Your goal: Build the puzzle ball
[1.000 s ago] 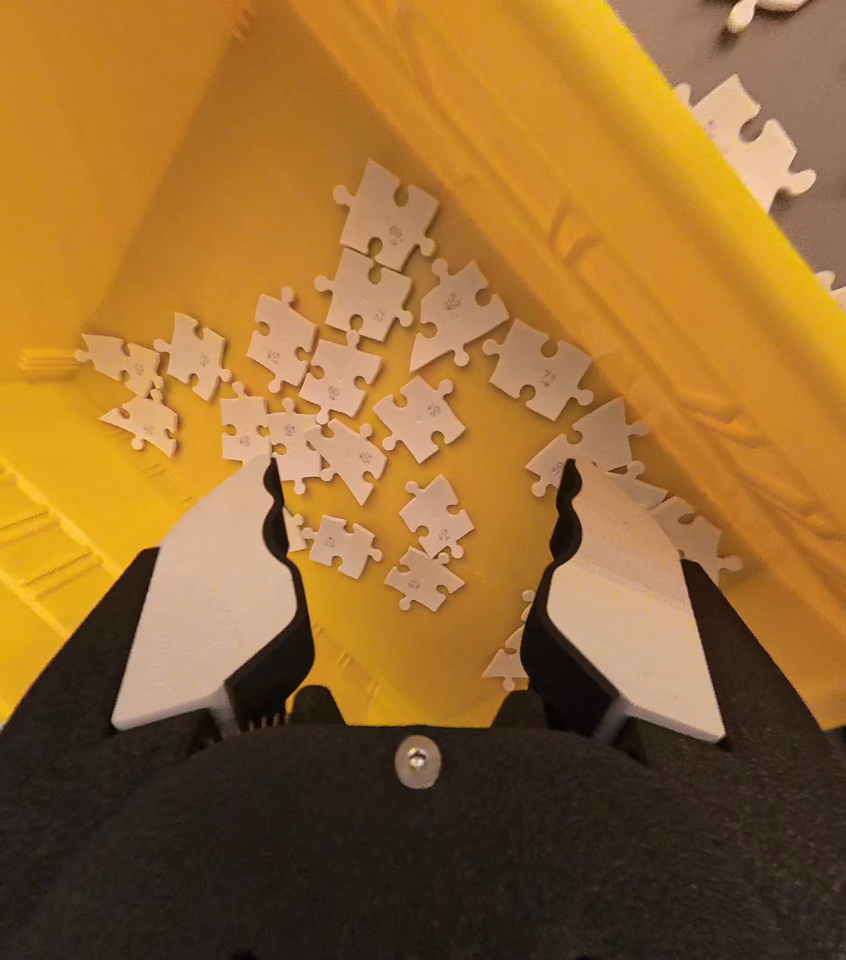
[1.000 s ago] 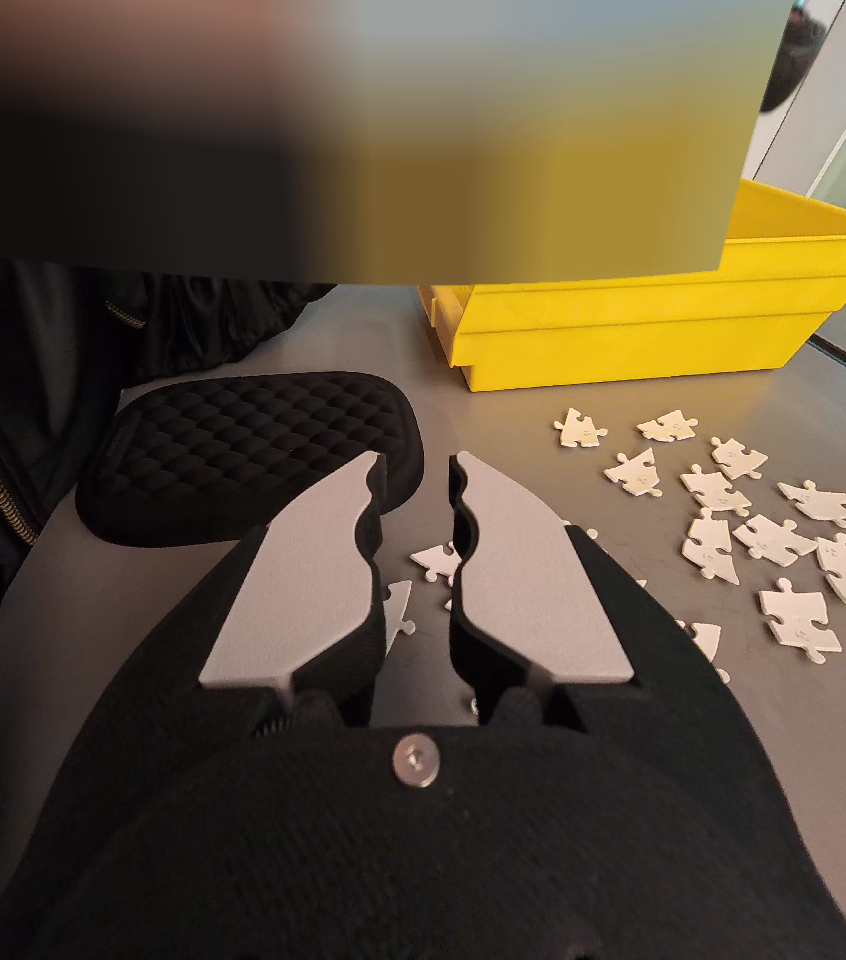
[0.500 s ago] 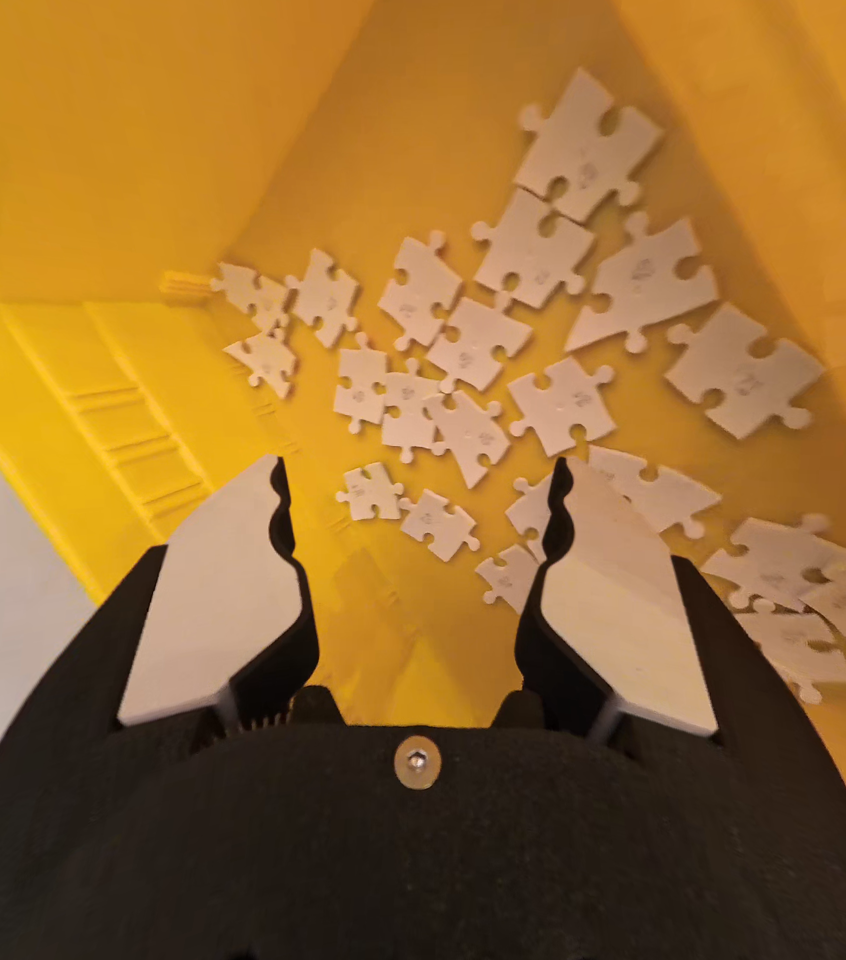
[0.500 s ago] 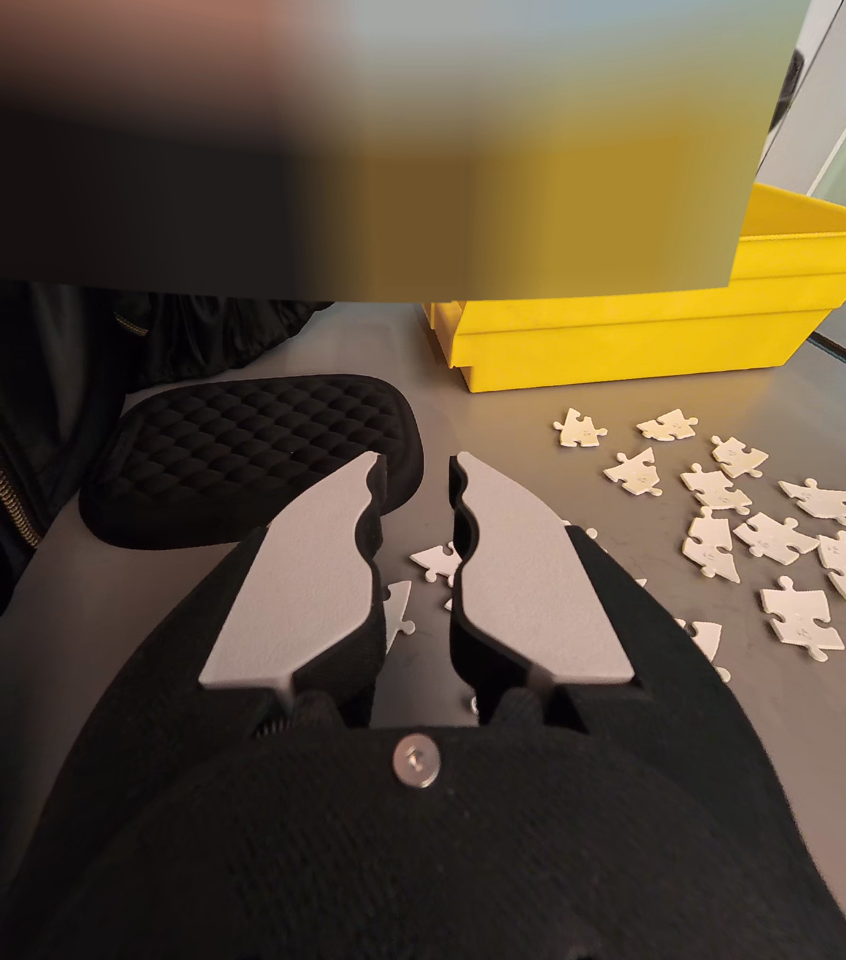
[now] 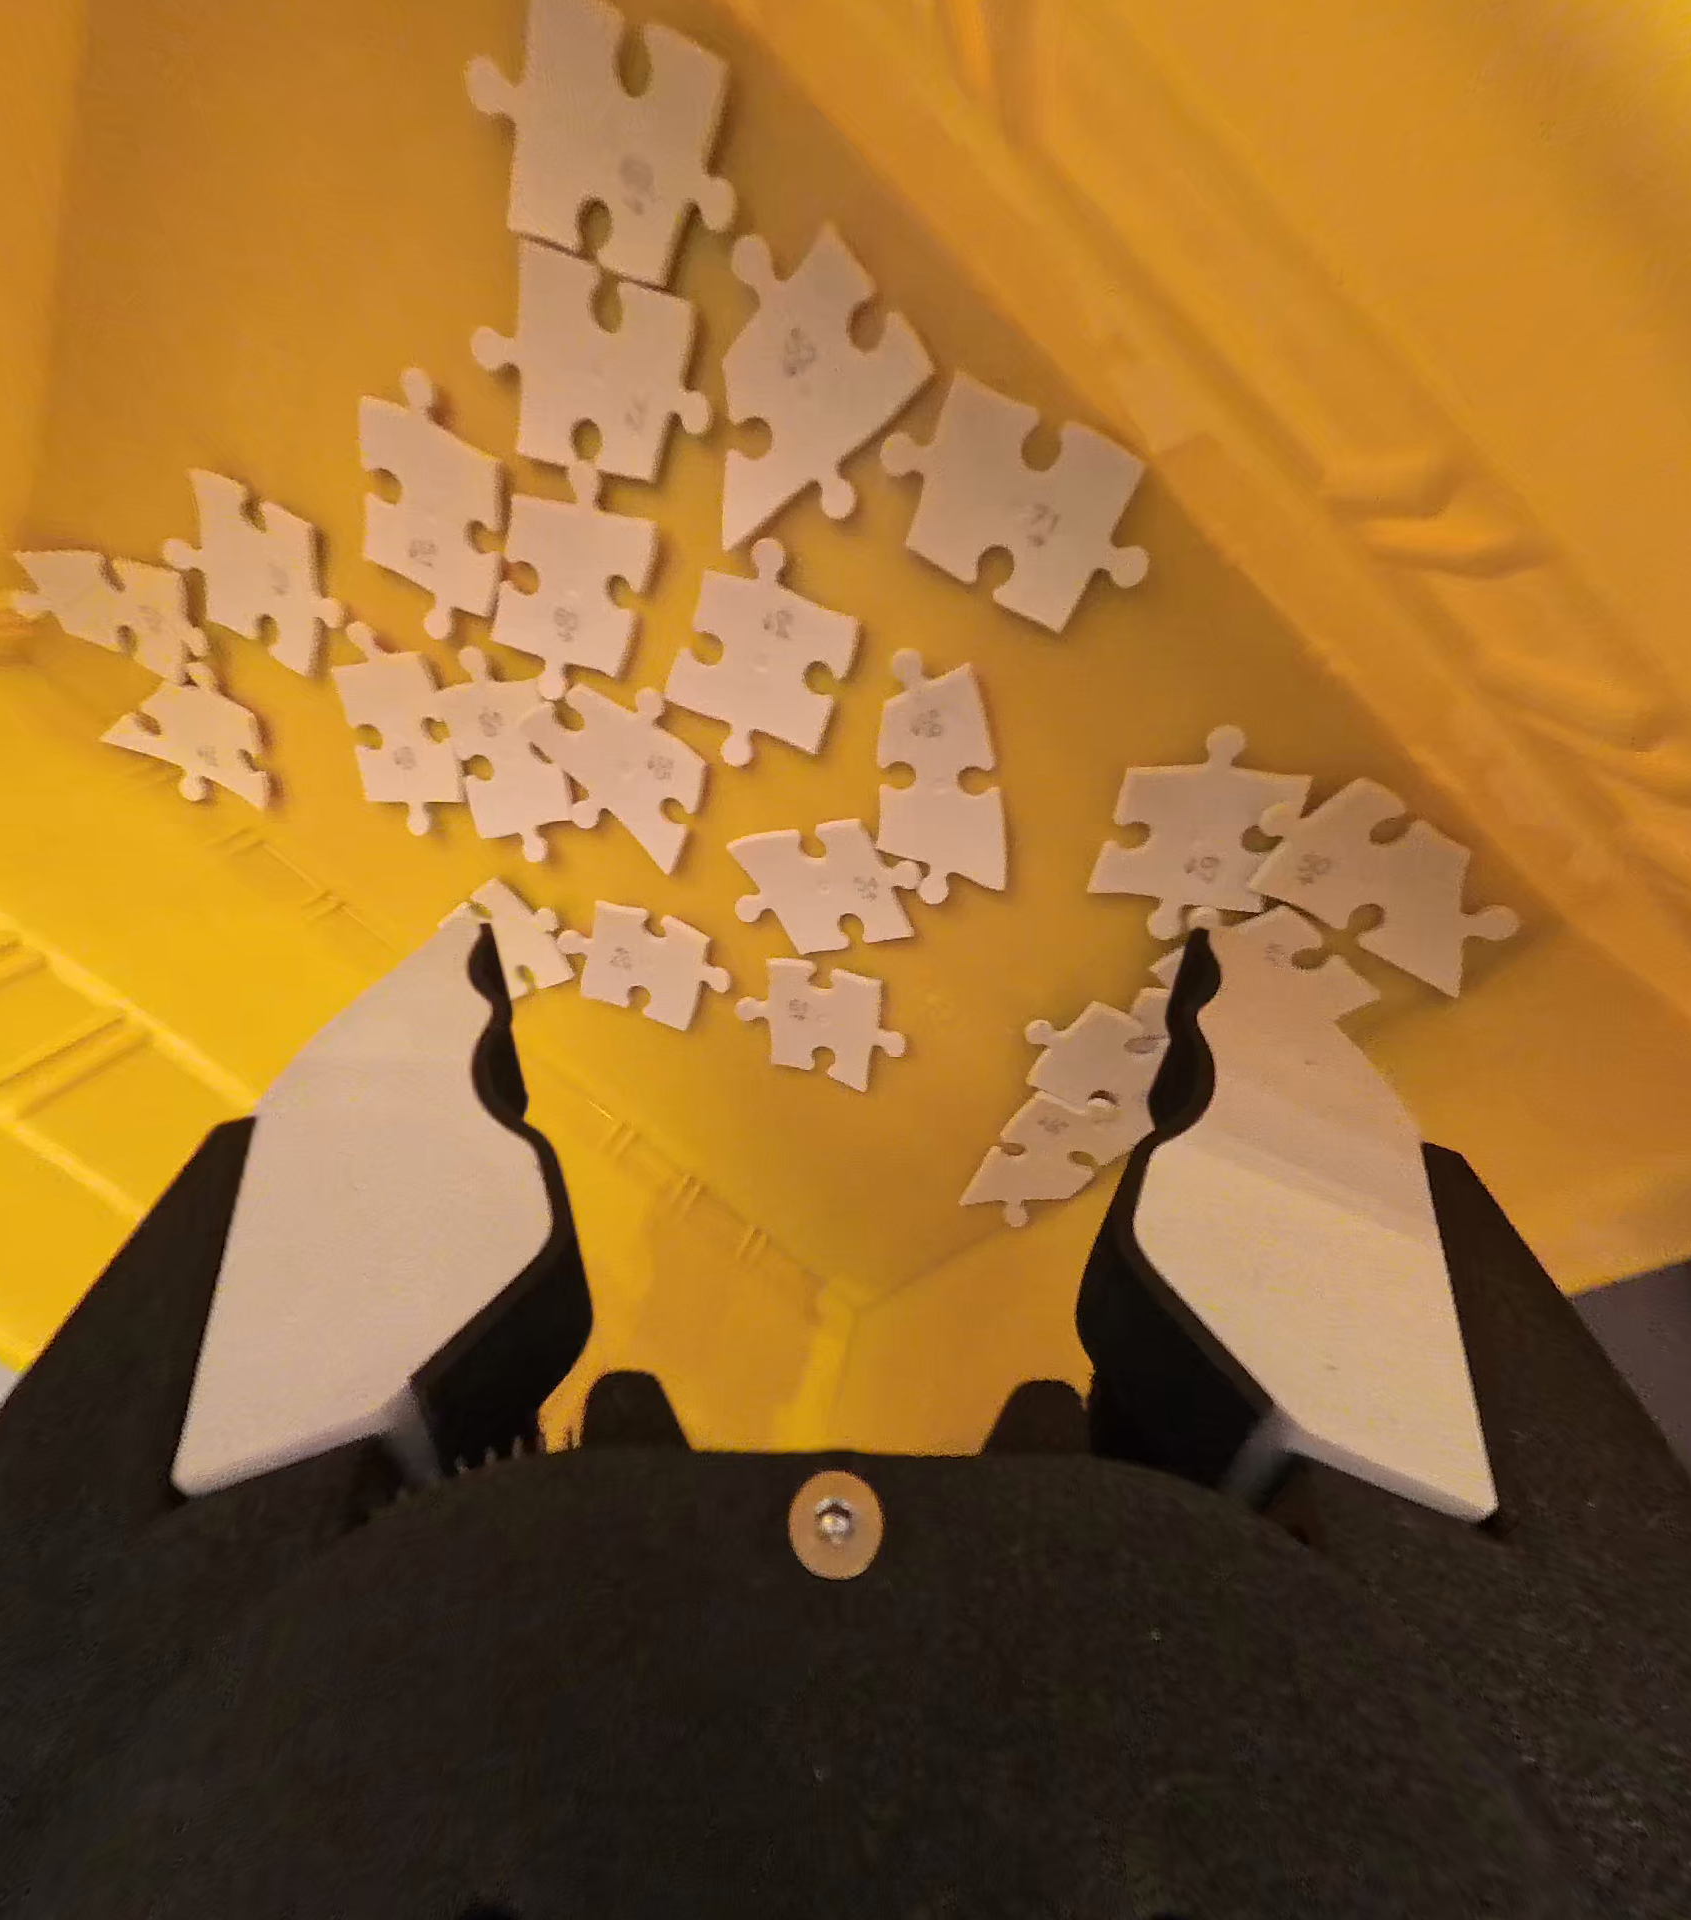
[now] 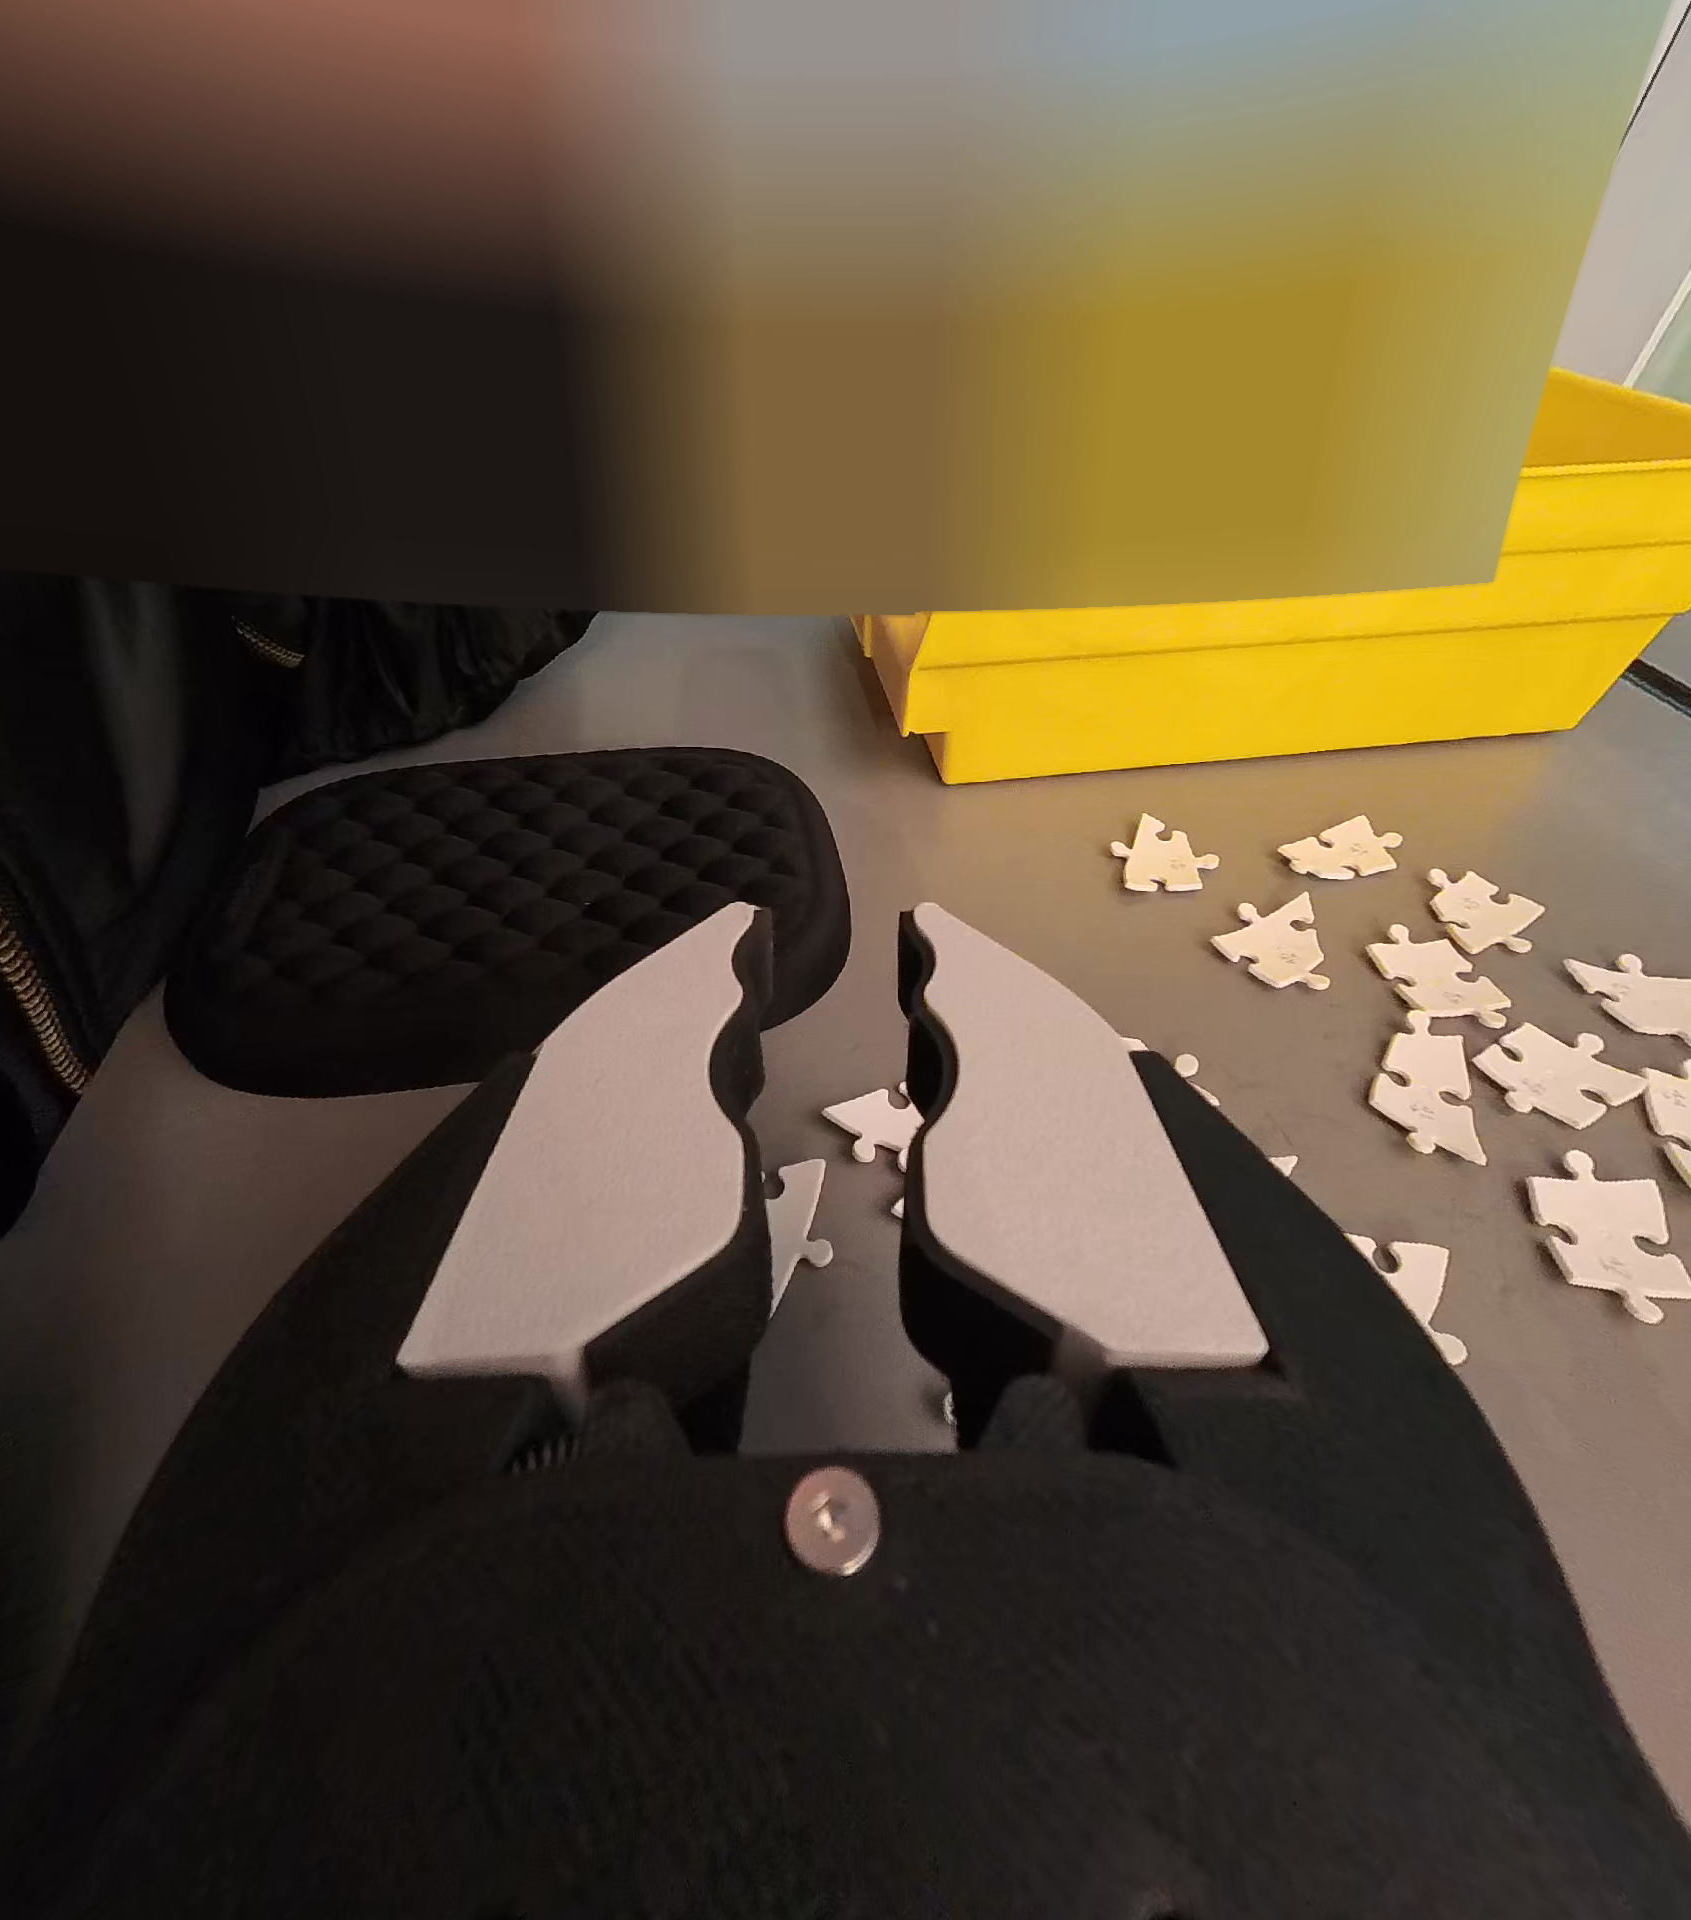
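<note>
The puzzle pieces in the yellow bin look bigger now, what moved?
The left gripper swung about and dipped closer over the pieces in the yellow bin, still open and empty. The right gripper stayed over the table, slightly open, holding nothing.

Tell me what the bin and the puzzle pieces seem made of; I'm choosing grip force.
Yellow bin: looks like moulded plastic, smooth and slightly glossy, with ribs and stepped ridges in its walls.
Puzzle pieces: off-white, matte, rigid-looking with clean cut edges; probably plastic, though thick card can't be ruled out.
</note>
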`<action>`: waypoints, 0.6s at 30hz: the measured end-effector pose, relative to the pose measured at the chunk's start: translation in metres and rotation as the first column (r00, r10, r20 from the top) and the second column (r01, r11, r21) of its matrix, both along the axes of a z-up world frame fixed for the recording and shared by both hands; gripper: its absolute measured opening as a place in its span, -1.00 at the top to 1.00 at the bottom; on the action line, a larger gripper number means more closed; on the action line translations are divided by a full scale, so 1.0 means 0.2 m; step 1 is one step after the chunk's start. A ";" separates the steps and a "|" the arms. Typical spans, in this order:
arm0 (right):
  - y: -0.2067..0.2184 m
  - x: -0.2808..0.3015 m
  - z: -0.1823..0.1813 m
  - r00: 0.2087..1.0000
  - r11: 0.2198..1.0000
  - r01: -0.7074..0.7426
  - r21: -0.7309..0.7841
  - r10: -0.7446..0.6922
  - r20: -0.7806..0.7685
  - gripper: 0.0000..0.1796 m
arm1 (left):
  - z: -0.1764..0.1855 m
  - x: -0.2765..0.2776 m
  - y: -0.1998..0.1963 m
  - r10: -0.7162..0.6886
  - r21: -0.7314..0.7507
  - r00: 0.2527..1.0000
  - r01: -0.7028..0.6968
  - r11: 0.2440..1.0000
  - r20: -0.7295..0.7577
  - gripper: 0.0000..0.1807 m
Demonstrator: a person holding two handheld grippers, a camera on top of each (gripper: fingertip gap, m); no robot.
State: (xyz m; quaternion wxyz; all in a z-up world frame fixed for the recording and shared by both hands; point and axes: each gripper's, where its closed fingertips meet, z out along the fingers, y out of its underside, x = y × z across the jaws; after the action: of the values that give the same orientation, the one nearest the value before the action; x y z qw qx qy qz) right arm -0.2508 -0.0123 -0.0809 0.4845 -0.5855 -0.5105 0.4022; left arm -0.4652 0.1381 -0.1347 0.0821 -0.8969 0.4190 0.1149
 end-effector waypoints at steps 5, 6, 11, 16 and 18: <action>0.00 0.00 0.00 1.000 1.000 0.000 -0.002 0.000 -0.001 0.73 | -0.01 0.02 0.02 -0.008 0.013 1.000 0.008 1.000 0.017 -0.32; 0.00 0.00 0.00 1.000 1.000 0.000 -0.001 0.000 -0.002 0.73 | -0.02 0.02 0.02 -0.008 0.009 1.000 0.008 1.000 0.016 -0.32; 0.00 0.00 0.00 1.000 1.000 0.000 -0.002 0.000 -0.005 0.73 | -0.03 0.02 0.06 0.011 0.028 1.000 -0.011 1.000 -0.010 -0.33; 0.00 0.00 0.00 1.000 1.000 -0.001 -0.002 0.001 -0.004 0.73 | -0.01 -0.03 0.12 0.038 0.100 0.999 -0.035 0.994 -0.033 -0.28; 0.00 0.00 0.00 1.000 1.000 -0.001 -0.003 0.001 -0.003 0.73 | 0.00 -0.03 0.16 0.050 0.129 0.999 -0.048 0.990 -0.011 -0.26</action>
State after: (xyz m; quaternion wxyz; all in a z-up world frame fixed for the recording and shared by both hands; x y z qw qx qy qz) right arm -0.2504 -0.0124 -0.0806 0.4842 -0.5853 -0.5094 0.4042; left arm -0.4716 0.1696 -0.1350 0.1342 -0.8989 0.3892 0.1500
